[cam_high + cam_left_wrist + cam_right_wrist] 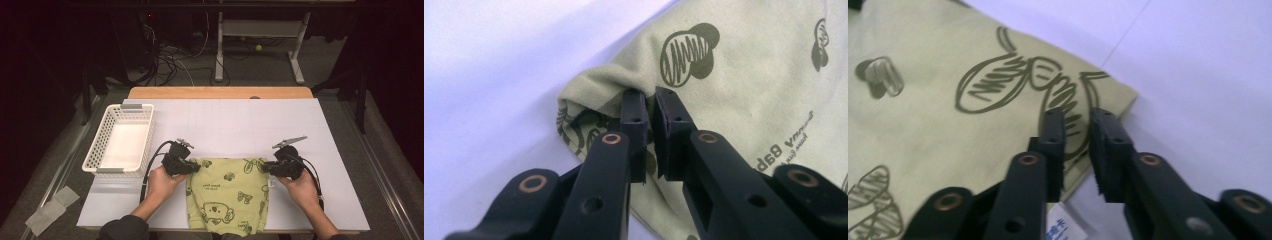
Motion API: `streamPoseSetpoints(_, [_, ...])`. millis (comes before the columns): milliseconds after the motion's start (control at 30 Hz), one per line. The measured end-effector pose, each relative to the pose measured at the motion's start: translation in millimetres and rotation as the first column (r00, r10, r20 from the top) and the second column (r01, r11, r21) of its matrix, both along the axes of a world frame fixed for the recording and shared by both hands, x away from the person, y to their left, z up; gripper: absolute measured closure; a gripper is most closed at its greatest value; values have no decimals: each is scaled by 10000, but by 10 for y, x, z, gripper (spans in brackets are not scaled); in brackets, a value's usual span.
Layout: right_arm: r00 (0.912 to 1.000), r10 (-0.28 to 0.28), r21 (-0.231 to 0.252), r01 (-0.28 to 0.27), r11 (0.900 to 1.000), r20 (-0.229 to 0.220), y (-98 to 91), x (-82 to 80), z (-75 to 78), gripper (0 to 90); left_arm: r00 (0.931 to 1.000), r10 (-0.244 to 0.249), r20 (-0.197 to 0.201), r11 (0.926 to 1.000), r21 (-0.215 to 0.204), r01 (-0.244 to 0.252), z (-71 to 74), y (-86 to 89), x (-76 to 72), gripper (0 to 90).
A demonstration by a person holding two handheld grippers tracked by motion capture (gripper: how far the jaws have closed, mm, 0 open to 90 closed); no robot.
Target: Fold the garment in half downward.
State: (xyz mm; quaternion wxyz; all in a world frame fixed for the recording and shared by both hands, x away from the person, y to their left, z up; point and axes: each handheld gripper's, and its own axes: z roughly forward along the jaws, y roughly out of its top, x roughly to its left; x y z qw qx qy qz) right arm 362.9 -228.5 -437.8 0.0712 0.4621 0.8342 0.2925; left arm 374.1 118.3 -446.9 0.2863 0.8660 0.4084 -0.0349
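Two hands at the near edge, each on a gripper. Left gripper (650, 102) pinched shut on a bunched corner of the green printed cloth (227, 192); right gripper (1079, 120) narrowly parted over the opposite corner. Cloth flat on the white table (240, 120). Farther left, a white basket (121, 140).

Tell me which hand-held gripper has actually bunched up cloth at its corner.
The left hand-held gripper: its jaws pinch a raised fold of the green printed cloth. At the right hand-held gripper the cloth corner lies flat.
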Motion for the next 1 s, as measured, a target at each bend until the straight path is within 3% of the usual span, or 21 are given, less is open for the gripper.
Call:
streamPoseSetpoints(233, [9986,-107,202,118,9997,-516,25,64,-48,680,10000,9,-18,9999,-116,-9,7,18,7,810])
streamPoseSetpoints(467, [9974,80,-14,-81,10000,-716,57,112,-90,862,10000,26,70,10000,-92,-25,20,19,8,811])
streamPoseSetpoints(633, [9986,405,-653,-426,9970,-335,113,103,-73,900,9999,45,109,9999,-129,-43,36,27,16,816])
streamPoseSetpoints(833, [9993,254,-1047,-223,9942,280,131,117,17,900,9996,148,255,9998,-163,-144,89,36,33,817])
streamPoseSetpoints(900, [9990,230,-1296,-179,9914,384,144,129,43,900,9988,198,446,9998,-26,-197,124,28,48,817])
streamPoseSetpoints(1000, [9990,173,-1529,-108,9882,415,162,154,36,900,9983,245,529,9984,501,-272,103,10,65,817])
